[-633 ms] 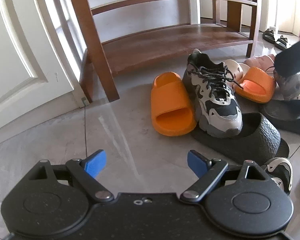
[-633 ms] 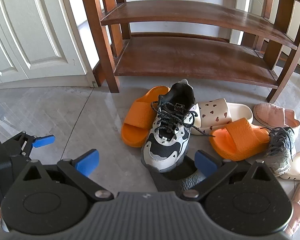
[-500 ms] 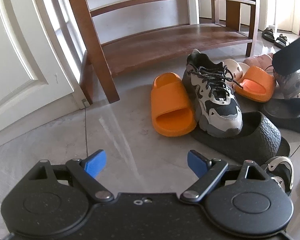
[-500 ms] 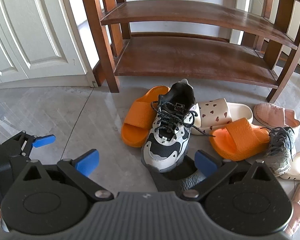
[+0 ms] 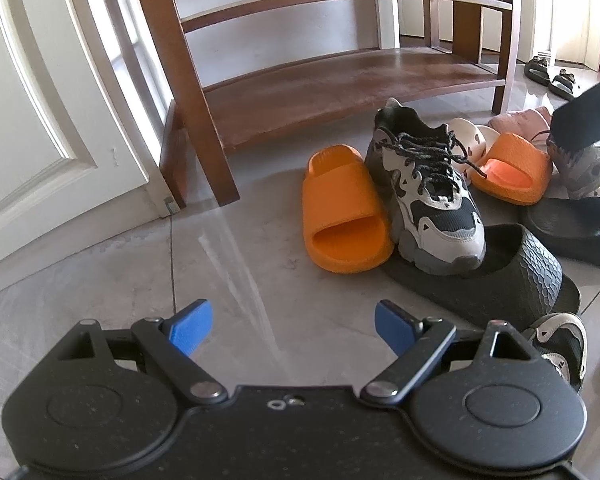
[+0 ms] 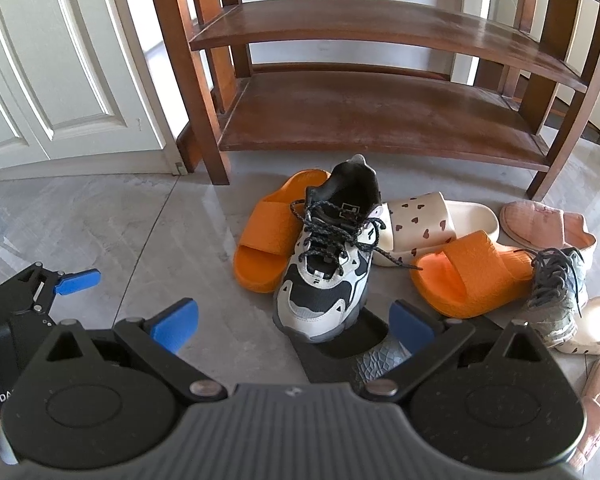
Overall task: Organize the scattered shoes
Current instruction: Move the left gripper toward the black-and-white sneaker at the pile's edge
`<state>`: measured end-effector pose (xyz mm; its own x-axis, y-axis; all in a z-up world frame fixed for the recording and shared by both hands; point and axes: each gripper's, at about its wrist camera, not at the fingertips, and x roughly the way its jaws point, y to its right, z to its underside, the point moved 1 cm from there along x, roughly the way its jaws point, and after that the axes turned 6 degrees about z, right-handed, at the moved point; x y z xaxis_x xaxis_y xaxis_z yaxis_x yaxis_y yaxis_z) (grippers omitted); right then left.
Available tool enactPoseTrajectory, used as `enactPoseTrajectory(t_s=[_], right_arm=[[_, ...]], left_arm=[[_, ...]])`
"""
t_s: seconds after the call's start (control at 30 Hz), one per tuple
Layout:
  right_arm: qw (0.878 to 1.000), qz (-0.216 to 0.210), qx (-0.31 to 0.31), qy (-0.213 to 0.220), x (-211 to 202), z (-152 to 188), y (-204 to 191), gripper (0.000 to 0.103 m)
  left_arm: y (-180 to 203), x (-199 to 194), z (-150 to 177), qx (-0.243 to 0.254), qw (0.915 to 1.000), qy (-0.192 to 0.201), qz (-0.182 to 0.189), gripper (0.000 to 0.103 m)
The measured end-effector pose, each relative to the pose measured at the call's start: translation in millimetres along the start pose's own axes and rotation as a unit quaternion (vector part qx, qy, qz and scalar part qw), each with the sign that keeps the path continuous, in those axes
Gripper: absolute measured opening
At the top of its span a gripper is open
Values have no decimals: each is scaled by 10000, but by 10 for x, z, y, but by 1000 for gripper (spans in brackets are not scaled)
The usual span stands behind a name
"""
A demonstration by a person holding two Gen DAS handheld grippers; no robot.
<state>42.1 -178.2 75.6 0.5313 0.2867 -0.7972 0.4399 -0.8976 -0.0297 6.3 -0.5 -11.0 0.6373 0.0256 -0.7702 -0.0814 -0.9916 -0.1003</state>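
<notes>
A wooden shoe rack (image 6: 380,108) fills the upper middle of the right wrist view, its two shelves bare, with a white panelled door (image 6: 60,72) at the upper left and grey floor tiles (image 6: 112,224) below. The shoes lie in a heap on the floor in front of the rack, right of centre. A black textured slide (image 5: 512,276) lies at the lower right of the left wrist view, with the toe of a black-and-white laced sneaker (image 6: 332,264) resting on it. An orange slide (image 6: 272,236) touches the sneaker's left side; a second orange slide (image 6: 472,276) lies to its right, in front of a cream slide with brown hearts (image 6: 424,220). A pink slipper (image 6: 544,224) and a grey laced sneaker (image 6: 556,292) sit at the right edge.

The right gripper (image 6: 294,320) hangs at the bottom of its frame, blue pads spread wide, gripping nothing. The left gripper (image 5: 292,324) is likewise wide open and empty over bare tile.
</notes>
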Motion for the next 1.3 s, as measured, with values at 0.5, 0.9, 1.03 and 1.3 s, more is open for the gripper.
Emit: enactPoseTrajectory(t_s=[0.5, 0.9, 1.03, 1.3], right_arm=[[10000, 10, 48, 39, -3, 14, 21, 103], [9999, 41, 131, 24, 34, 18, 53, 103], [9999, 24, 123, 34, 46, 20, 62, 103], [9999, 33, 104, 2, 61, 27, 63, 103]], left_arm=[[140, -12, 161, 341, 9976, -92, 604, 89], [355, -75, 439, 1024, 9849, -174, 1384, 88], [369, -67, 443, 1048, 9838, -217, 1440, 88], [386, -42, 450, 1032, 9842, -294, 1408, 88]])
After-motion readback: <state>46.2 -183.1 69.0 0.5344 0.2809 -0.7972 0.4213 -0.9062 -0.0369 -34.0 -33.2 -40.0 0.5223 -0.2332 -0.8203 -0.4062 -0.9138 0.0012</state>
